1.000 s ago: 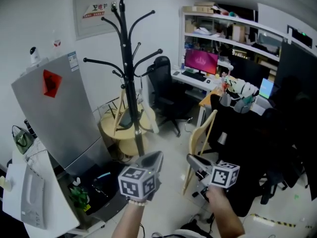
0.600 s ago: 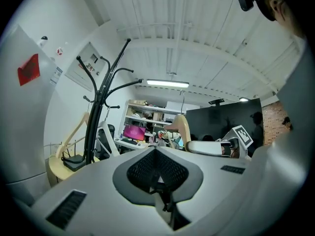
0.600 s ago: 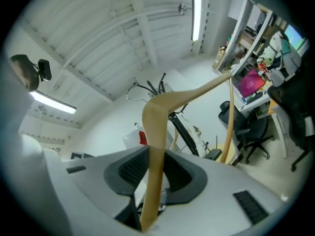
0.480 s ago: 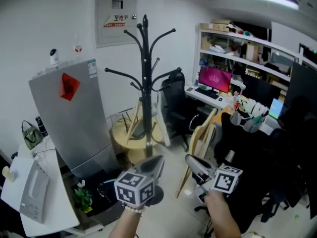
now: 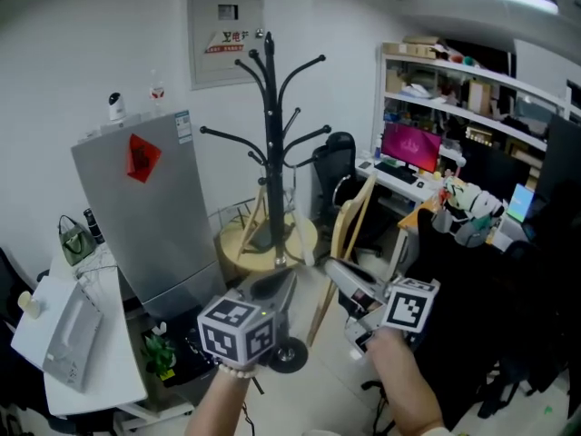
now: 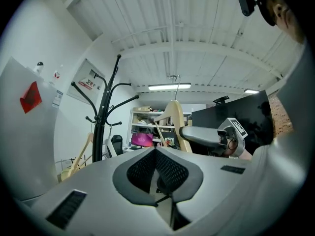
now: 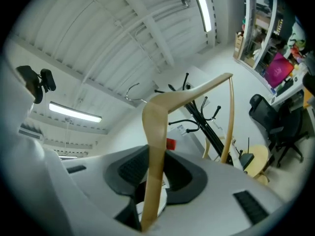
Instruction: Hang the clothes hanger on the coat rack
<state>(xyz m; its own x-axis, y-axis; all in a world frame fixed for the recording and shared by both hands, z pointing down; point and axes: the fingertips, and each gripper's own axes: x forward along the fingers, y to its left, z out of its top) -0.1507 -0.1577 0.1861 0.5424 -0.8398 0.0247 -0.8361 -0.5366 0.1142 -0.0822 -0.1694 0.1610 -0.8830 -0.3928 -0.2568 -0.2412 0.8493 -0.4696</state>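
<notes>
Hanger point(image 7: 156, 132) risen with right tongs point(image 5: 336, 271), pinched between them | left tongs point(image 6: 155, 151) pressed together

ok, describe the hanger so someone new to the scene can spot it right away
Find the tall black coat rack mid-room, beside the grey fridge. Just right of it, the right gripper clamps one arm of the wooden hanger. It is pale curved wood with a wire hook, unlike the rack's black prongs.
</notes>
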